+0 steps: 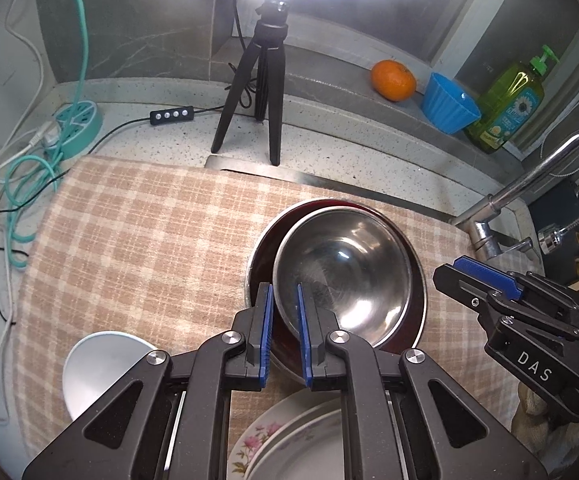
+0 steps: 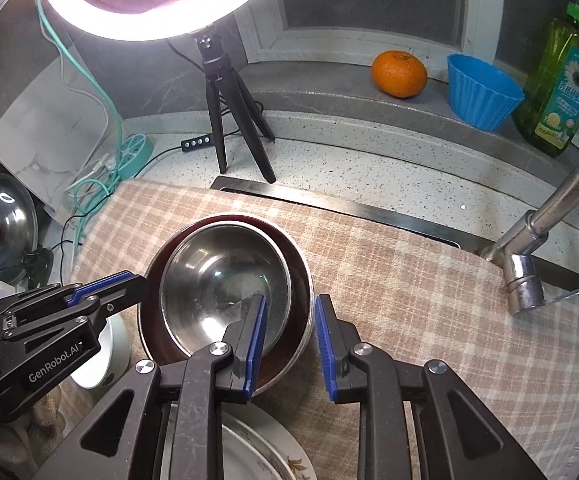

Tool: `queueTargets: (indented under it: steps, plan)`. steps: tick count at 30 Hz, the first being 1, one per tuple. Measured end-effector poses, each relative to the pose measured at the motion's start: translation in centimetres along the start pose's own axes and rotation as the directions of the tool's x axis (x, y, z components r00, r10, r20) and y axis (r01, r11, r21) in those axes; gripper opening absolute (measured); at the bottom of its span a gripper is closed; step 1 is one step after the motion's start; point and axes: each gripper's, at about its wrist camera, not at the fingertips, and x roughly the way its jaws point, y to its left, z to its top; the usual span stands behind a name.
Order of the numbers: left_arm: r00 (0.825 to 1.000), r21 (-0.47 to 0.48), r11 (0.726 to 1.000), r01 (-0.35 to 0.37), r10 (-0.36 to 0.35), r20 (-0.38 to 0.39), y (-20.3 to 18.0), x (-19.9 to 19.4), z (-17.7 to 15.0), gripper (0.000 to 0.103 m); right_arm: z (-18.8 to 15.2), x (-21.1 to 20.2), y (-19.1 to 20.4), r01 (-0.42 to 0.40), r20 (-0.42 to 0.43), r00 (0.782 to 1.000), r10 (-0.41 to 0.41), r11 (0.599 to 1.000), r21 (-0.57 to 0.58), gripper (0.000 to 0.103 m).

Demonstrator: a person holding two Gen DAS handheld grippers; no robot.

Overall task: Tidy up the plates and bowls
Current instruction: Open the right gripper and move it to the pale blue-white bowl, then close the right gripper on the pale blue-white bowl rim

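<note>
Bowl of steel [image 1: 343,276] sits inside a bigger dark-red bowl [image 1: 259,256], both on the checked cloth [image 1: 137,232] that covers the counter, approx. in the middle of it. The small bowl is pushed toward the back of the red one, not centred.

Left gripper [image 1: 283,334] has its fingers on both sides of the near-left rim of the steel bowl: left pad outside the wall, right pad inside. A narrow gap remains between the pads, so I cannot tell if it really clamps the rim or is only around it.

Right gripper [image 2: 289,344] is open, fairly wide. Its left pad is over the inside of the bowls, right pad outside the red bowl's rim, w/ the rim between them; not pressing.

White bowl [image 1: 101,372] stands on the cloth at the left, near the front edge. Plates w/ flower pattern [image 1: 289,440] are stacked at the front, partly hidden under the grippers.

At the back: tripod [image 2: 225,120] w/ ring light [image 2: 161,20], orange [image 2: 399,74], blue cup [image 2: 481,96], green soap bottle [image 2: 561,92]. Faucet [image 2: 529,256] at the right.
</note>
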Motion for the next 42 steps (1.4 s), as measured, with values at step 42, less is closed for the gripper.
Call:
queueTargets:
  steps: [42]
  plan:
    - [0.999,-0.208,0.978,-0.031,0.027,-0.026,15.9,-4.5,-8.8,0.017,-4.1,0.7,13.4,-0.175,-0.070,0.983,0.170,0.981,-0.085,0.033]
